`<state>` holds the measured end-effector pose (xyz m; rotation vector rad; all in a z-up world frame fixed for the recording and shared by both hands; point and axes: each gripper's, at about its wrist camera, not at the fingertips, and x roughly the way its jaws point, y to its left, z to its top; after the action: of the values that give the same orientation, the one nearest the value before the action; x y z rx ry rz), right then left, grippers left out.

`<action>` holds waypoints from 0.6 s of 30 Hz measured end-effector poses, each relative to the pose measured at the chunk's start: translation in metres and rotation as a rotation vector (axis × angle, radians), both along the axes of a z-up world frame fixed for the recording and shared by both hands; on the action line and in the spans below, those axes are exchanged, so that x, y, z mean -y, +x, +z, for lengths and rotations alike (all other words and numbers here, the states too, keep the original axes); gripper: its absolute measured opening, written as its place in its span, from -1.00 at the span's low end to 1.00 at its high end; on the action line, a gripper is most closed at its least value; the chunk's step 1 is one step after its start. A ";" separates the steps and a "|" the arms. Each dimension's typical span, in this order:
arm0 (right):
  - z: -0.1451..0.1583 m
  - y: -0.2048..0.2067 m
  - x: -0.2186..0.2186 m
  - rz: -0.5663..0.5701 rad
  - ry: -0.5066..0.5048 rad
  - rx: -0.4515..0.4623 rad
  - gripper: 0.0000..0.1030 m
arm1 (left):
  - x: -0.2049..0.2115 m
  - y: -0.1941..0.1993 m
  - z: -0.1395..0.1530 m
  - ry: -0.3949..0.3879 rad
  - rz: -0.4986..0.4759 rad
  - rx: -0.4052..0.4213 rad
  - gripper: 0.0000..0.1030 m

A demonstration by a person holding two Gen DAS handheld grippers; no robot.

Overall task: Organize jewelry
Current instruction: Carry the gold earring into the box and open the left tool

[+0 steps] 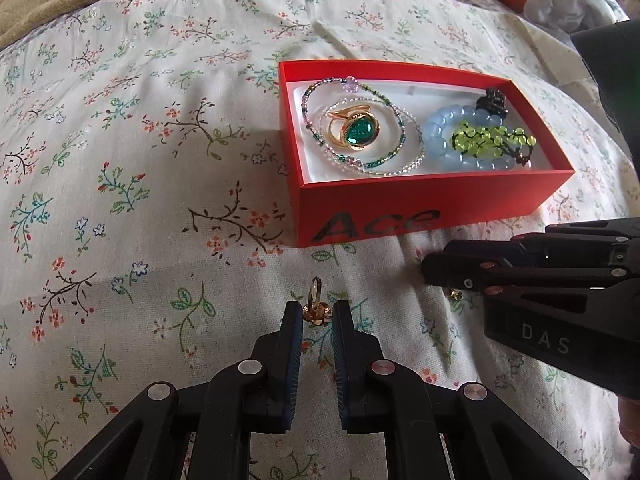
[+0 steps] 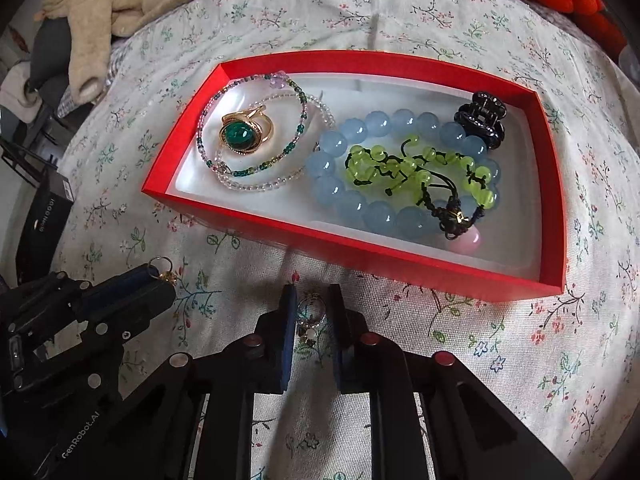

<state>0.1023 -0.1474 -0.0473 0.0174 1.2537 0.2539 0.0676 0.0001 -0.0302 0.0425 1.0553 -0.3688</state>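
Sitting already in the red box (image 2: pixel 188 208) are bracelets, a green-stone ring (image 2: pixel 245 134) and a hair clip; two rings remain on the bed, a gold ring (image 1: pixel 316 308) between the half-open left tongs (image 1: pixel 317 312), a pearl ring (image 2: pixel 310 320) between the half-open right tongs (image 2: pixel 312 304), neither pinched yet

Bedsheet (image 1: pixel 140 184): woven cloth, matt, floral print. Red box (image 2: pixel 360 248): matt card, smooth white lining. Green-stone ring (image 2: pixel 244 134): polished gold-tone metal, glossy stone. Blue bead bracelet (image 2: pixel 380 216), at 3 o'clock from that ring: translucent, glossy. Hair claw (image 2: pixel 482 122): shiny dark plastic. Left gripper (image 1: pixel 316 312): matt black body, ribbed blue pads.
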 end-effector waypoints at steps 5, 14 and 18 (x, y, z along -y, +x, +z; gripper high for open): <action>0.001 -0.001 -0.003 0.013 -0.015 0.009 -0.70 | -0.001 0.000 -0.001 0.001 0.011 -0.003 -0.81; 0.016 -0.007 0.001 0.023 0.026 0.026 -0.70 | -0.006 0.002 0.003 -0.012 0.031 0.005 -0.81; 0.026 -0.010 0.005 0.023 0.046 0.037 -0.70 | -0.009 0.002 0.007 -0.027 0.045 0.014 -0.81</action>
<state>0.0923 -0.1527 -0.0209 0.0378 1.2121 0.3014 0.0695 0.0095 -0.0233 -0.0025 1.0355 -0.3418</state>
